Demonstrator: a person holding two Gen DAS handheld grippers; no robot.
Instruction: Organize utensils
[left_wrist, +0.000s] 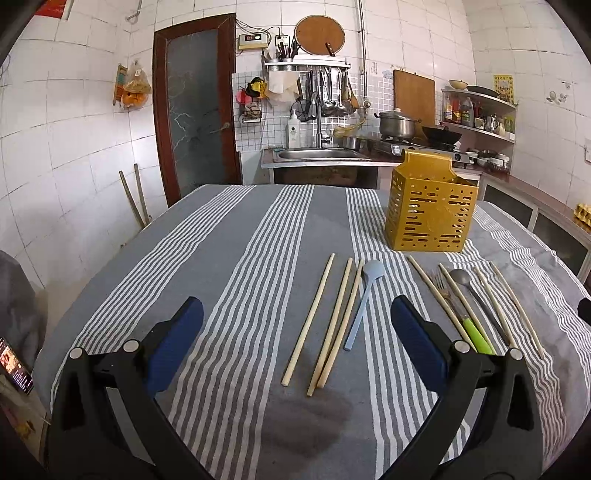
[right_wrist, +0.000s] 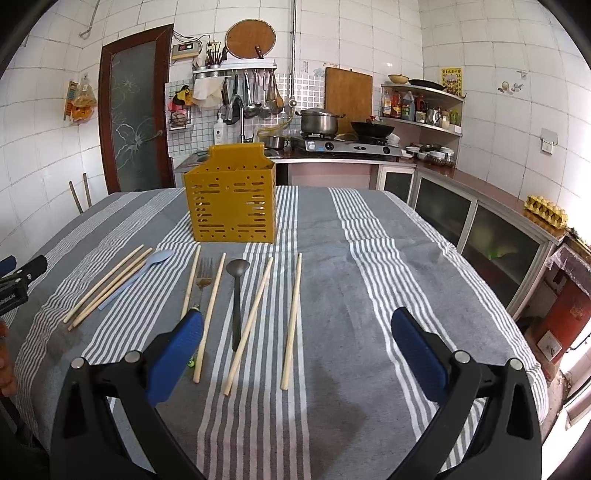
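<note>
A yellow perforated utensil holder (left_wrist: 430, 210) (right_wrist: 231, 199) stands upright on the striped tablecloth. In front of it lie several wooden chopsticks (left_wrist: 308, 319) (right_wrist: 251, 325), a light blue spoon (left_wrist: 364, 306) (right_wrist: 138, 277), a green-handled fork (left_wrist: 467, 319) (right_wrist: 202, 280) and a dark grey spoon (left_wrist: 476, 295) (right_wrist: 236, 295). My left gripper (left_wrist: 297, 314) is open and empty above the three left chopsticks. My right gripper (right_wrist: 297, 325) is open and empty above the right chopsticks. The left gripper's tip (right_wrist: 22, 277) shows at the right view's left edge.
The grey and white striped tablecloth (left_wrist: 229, 266) (right_wrist: 369, 258) covers the table. Behind it are a sink counter (left_wrist: 317, 157), a gas stove with pots (right_wrist: 347, 144), low cabinets (right_wrist: 480, 229) at the right and a brown door (left_wrist: 195, 110) at the left.
</note>
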